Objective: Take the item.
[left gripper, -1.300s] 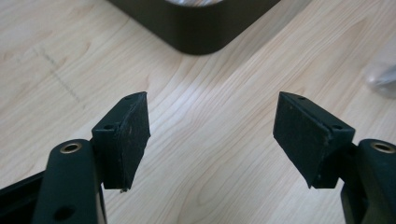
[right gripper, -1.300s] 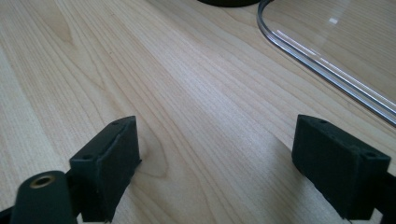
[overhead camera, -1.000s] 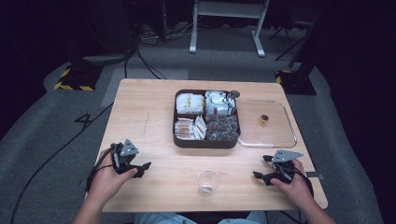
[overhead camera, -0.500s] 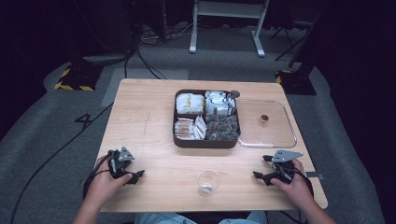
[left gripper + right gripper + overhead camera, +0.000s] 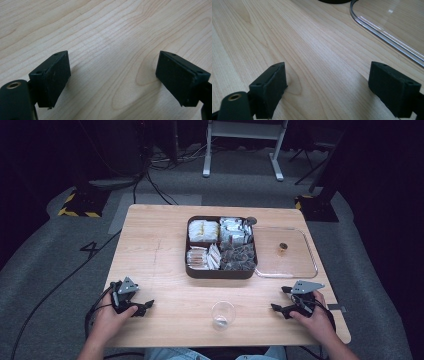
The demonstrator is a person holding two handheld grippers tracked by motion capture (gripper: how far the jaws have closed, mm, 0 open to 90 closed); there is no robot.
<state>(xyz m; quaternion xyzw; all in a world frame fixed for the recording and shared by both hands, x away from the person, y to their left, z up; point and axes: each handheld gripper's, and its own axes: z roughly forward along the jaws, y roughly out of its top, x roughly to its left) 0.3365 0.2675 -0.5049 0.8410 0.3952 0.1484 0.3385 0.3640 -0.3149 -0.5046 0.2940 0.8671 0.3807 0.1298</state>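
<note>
A person rests two black two-jaw grippers on a pale wooden table point(image 5: 160, 250). The left gripper point(image 5: 142, 307) has just been opening, jaws wide, nothing between them. The right gripper point(image 5: 278, 307) gapes empty too. A small clear plastic cup point(image 5: 222, 314) stands upright between them, near the front edge

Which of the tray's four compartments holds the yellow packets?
The back-left compartment of the dark tray, farthest from the person. It holds pale yellow packets; its neighbours hold silvery, dark and white-and-brown ones.
</note>
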